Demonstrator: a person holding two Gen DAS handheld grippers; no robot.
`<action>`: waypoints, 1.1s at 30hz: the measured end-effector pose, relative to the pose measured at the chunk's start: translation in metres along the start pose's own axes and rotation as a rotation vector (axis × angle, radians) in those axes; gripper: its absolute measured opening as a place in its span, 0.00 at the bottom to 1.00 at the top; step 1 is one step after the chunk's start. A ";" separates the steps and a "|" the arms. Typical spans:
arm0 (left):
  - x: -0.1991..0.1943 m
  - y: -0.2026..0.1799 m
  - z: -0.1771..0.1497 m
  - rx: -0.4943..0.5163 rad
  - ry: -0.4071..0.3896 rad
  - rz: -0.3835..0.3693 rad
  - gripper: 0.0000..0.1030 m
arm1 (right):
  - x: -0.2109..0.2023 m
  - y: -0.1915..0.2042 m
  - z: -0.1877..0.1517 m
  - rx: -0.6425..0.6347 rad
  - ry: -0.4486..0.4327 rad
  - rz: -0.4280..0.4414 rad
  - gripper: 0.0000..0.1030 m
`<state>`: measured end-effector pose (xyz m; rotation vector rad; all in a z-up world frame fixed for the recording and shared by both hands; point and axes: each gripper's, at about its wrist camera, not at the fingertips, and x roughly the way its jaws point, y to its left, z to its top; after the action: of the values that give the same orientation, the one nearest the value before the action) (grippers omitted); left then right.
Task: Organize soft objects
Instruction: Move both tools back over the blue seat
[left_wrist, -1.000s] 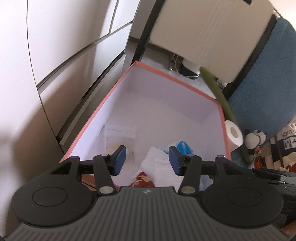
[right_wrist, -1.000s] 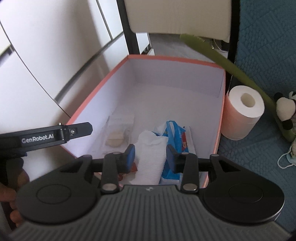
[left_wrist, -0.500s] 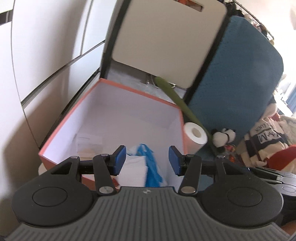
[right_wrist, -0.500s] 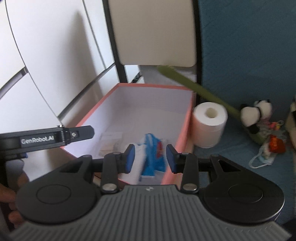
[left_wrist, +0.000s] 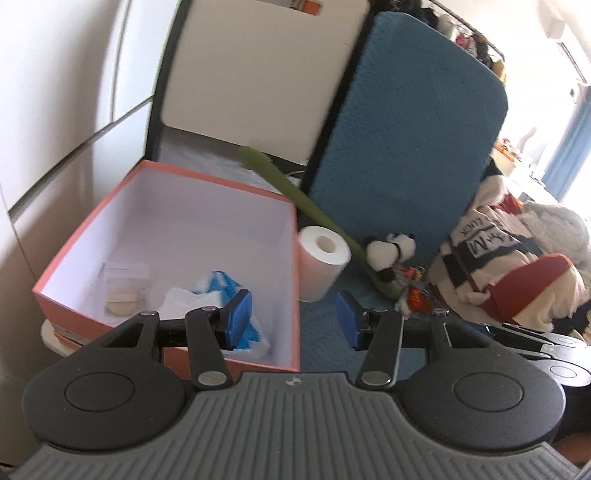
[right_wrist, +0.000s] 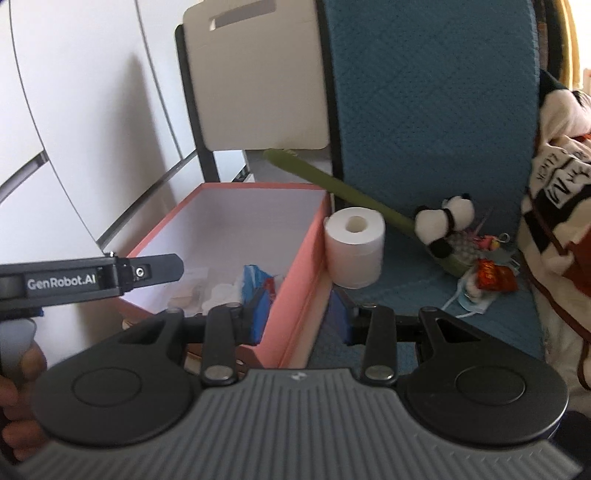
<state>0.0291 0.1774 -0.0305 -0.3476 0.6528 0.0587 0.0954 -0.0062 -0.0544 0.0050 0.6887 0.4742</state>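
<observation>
Both wrist views look obliquely down, sharing the box (left_wrist: 295, 258) and paper roll (right_wrist: 354, 254).

Wall: white cabinet doors (left_wrist: 70, 110) with dark seams fill the left side.
Frame: a black upright (right_wrist: 188, 110) carries a cream panel (left_wrist: 258, 70).
Furniture: a teal quilted surface (right_wrist: 424, 96) stands up behind and runs underneath.
Window: glare and a blue curtain (left_wrist: 569, 147) at far right.
</observation>
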 end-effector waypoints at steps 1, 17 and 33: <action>0.000 -0.006 -0.002 0.006 0.003 -0.006 0.55 | -0.004 -0.004 -0.002 0.007 -0.005 -0.005 0.39; -0.006 -0.081 -0.035 0.092 0.028 -0.117 0.55 | -0.051 -0.053 -0.033 0.062 -0.067 -0.114 0.39; 0.012 -0.144 -0.061 0.181 0.076 -0.165 0.62 | -0.083 -0.110 -0.072 0.146 -0.096 -0.192 0.39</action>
<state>0.0262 0.0208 -0.0399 -0.2289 0.6973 -0.1709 0.0419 -0.1501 -0.0772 0.0978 0.6211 0.2375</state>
